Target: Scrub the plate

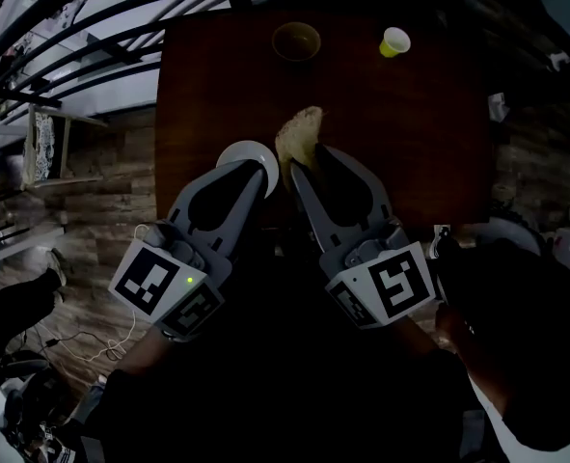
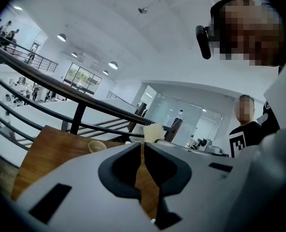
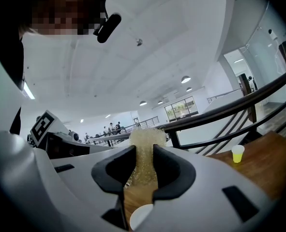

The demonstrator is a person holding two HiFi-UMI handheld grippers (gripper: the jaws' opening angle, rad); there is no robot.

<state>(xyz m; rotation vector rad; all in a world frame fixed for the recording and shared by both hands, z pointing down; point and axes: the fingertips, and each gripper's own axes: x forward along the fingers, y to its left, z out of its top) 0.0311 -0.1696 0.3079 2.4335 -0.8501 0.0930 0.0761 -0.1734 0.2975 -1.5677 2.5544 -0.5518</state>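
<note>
A small white plate (image 1: 244, 154) is held over the near part of the dark wooden table (image 1: 410, 133). My left gripper (image 1: 258, 174) is at its near rim, its jaws pressed almost together on it. In the left gripper view the left gripper (image 2: 142, 146) shows only a thin slit between its jaws. A pale yellow-beige sponge (image 1: 300, 133) sticks out past the tips of my right gripper (image 1: 306, 162), just right of the plate. In the right gripper view the sponge (image 3: 143, 144) fills the gap of the right gripper (image 3: 143, 151), and the plate (image 3: 140, 217) shows below the jaws.
A dark bowl (image 1: 296, 40) and a small yellow cup (image 1: 394, 41) stand at the table's far edge. A black railing (image 1: 92, 37) runs beyond the table. Wood floor with cables lies to the left. A person (image 2: 249, 124) stands to the right in the left gripper view.
</note>
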